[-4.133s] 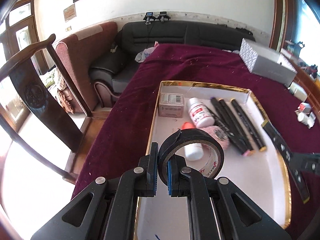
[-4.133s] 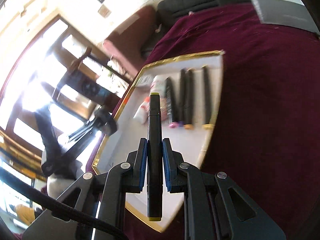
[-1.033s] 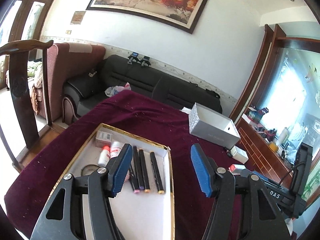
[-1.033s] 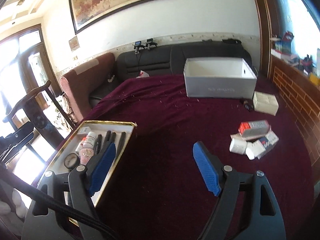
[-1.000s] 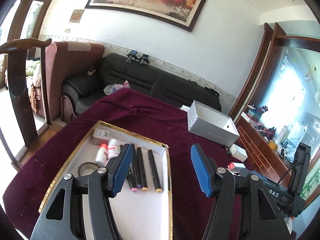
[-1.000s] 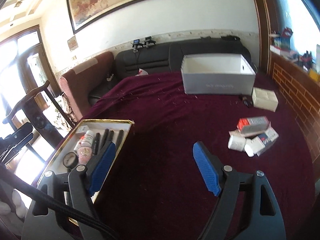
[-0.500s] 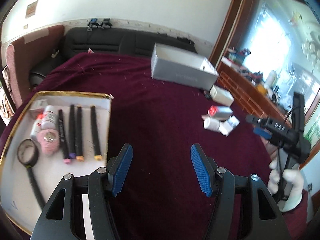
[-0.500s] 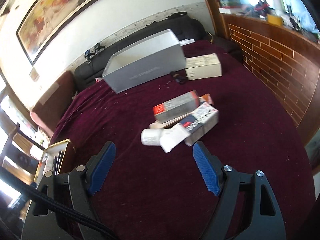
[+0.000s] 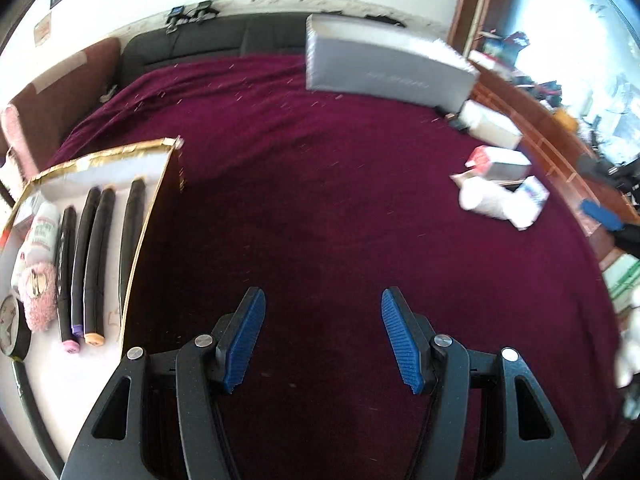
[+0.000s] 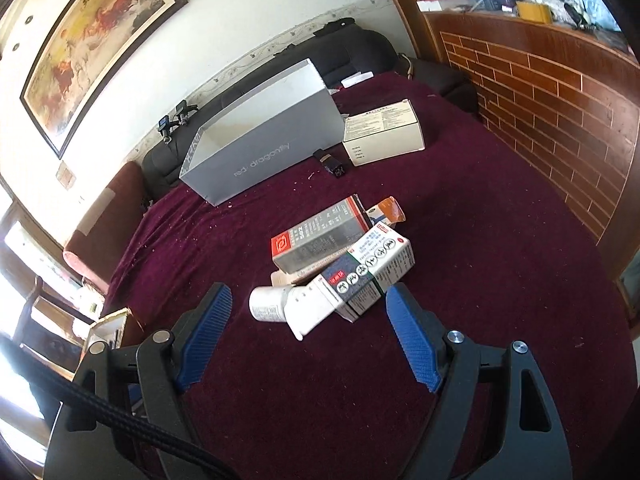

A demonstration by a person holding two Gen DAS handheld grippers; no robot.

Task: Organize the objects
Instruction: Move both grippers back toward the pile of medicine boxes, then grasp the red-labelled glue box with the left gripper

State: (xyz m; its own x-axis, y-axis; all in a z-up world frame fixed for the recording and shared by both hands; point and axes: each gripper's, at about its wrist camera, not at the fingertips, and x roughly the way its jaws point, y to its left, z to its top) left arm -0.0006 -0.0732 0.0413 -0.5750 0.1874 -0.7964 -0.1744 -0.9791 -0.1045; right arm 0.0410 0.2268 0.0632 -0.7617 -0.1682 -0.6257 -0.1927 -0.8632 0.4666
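My left gripper (image 9: 322,338) is open and empty above the maroon tablecloth (image 9: 320,200). To its left lies a gold-rimmed white tray (image 9: 154,216) holding several black markers (image 9: 132,220), a white bottle (image 9: 40,232), a pink puff (image 9: 38,300) and a black tape roll (image 9: 14,334). My right gripper (image 10: 308,332) is open and empty, just in front of a pile: a grey and red box (image 10: 320,238), a white and green box (image 10: 368,272), a white bottle (image 10: 266,304) and a white tube (image 10: 310,314). The pile also shows in the left wrist view (image 9: 500,196).
A large grey open box (image 10: 260,152) stands at the back of the table, also in the left wrist view (image 9: 384,72). A white carton (image 10: 384,132) and a small dark object (image 10: 334,164) lie beside it. A brick wall (image 10: 540,112) borders the right side. A black sofa (image 9: 208,40) stands behind.
Both grippers let go of the tape roll and marker in the tray and opened. The left one swung right over the cloth; the right one closed in on the pile of boxes.
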